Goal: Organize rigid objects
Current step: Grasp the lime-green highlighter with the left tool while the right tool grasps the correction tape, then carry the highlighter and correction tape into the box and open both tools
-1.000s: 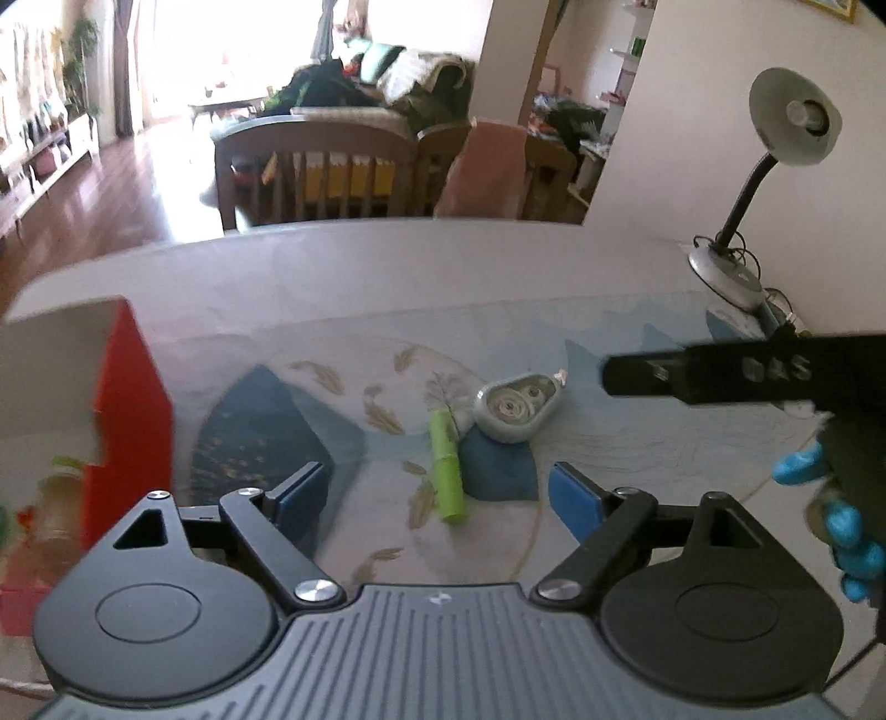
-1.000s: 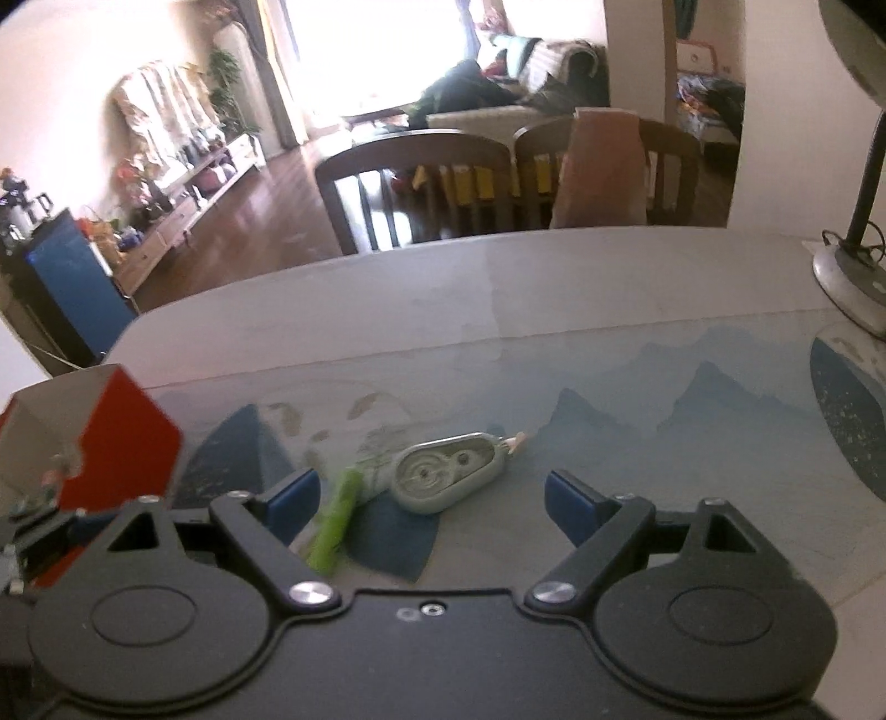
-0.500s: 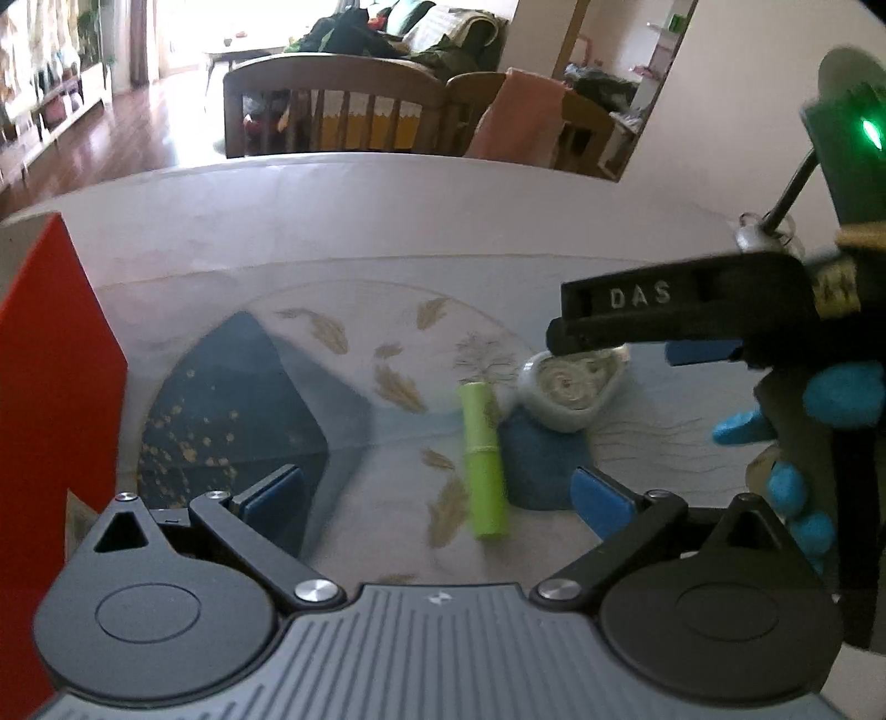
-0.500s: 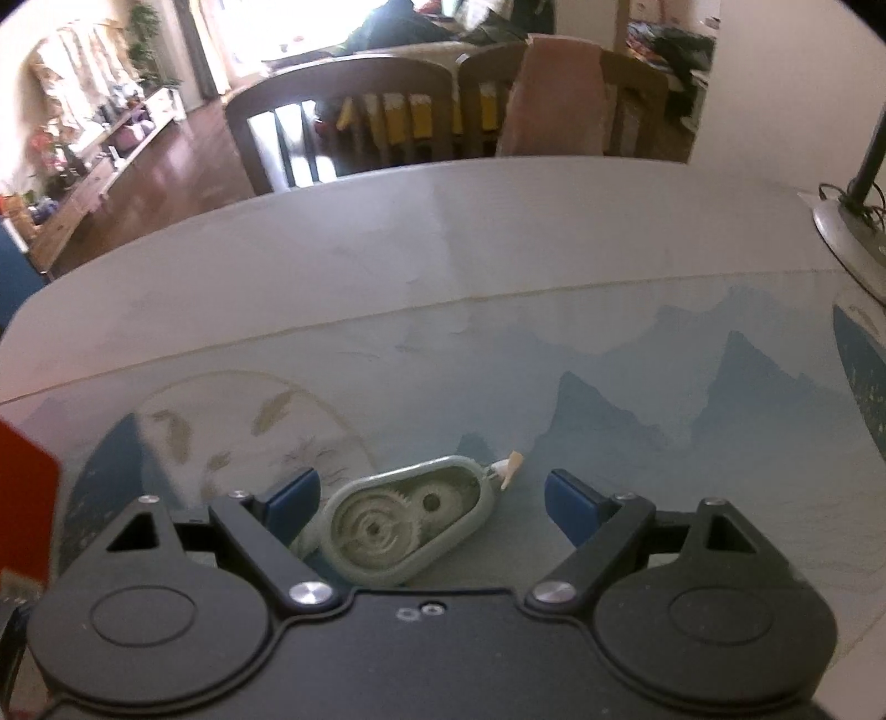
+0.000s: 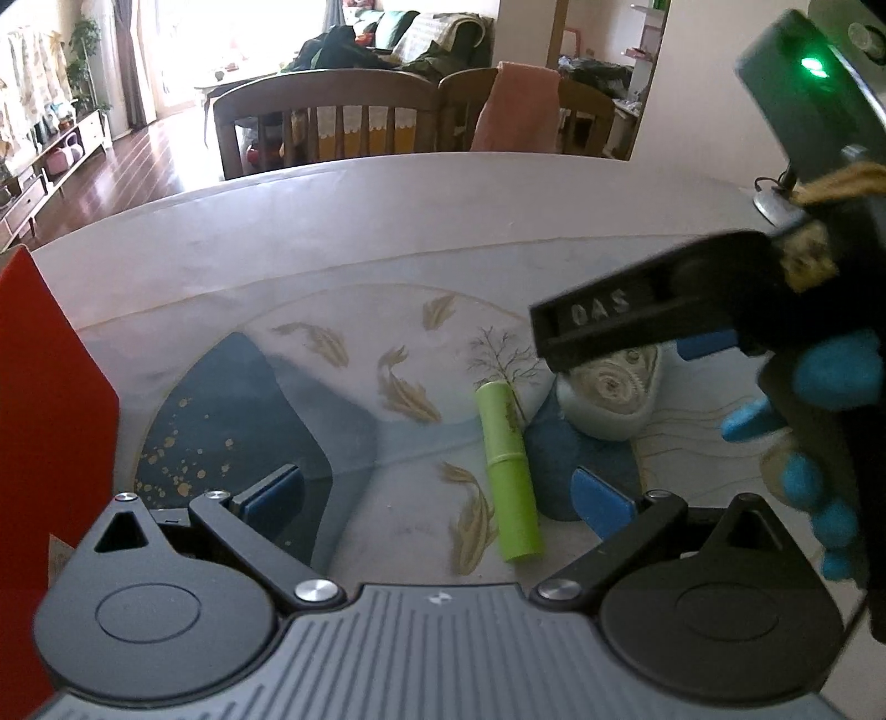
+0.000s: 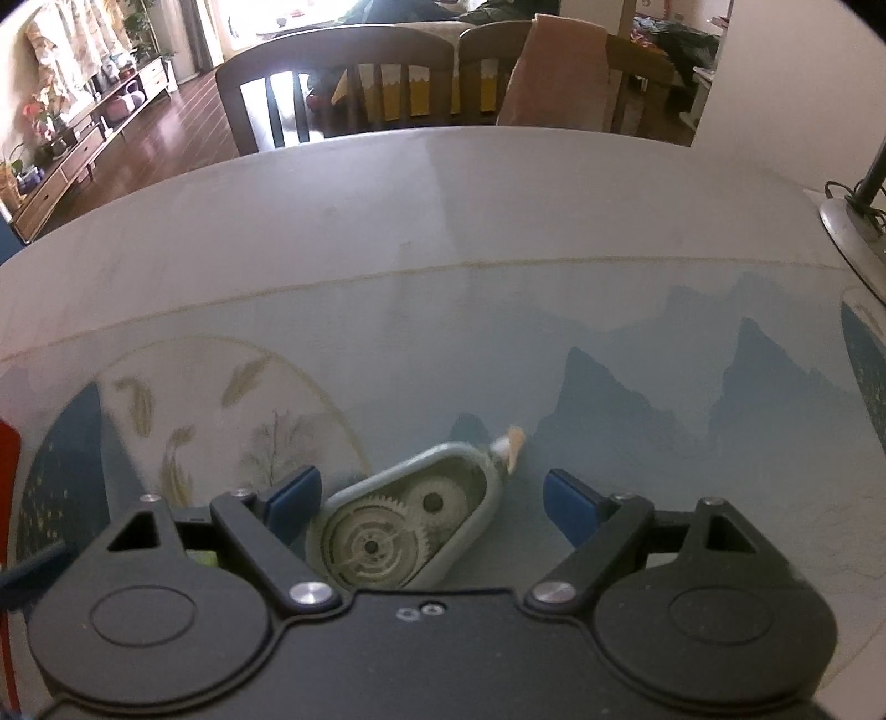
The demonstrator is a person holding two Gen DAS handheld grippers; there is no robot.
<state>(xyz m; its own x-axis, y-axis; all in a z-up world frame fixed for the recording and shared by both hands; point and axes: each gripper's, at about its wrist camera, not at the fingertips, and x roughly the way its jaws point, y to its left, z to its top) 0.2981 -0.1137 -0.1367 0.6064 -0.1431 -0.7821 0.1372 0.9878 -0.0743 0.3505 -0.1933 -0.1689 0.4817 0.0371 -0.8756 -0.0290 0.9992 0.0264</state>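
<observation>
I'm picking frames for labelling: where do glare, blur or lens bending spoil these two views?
Left wrist view: window blown out, far table edge bowed by the fisheye, the right tool's arm blurred and covering part of the correction tape; green tube sharp. Right wrist view: window overexposed, corners dark, correction tape sharp.

Matt green plastic tube (image 5: 508, 471), clear-shelled plastic tape dispenser (image 6: 404, 526), glossy printed table cover (image 6: 498, 343)

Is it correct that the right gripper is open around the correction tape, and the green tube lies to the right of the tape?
Not quite. The left wrist view shows the green tube left of the correction tape, not right. The right gripper is indeed open around it.
</observation>
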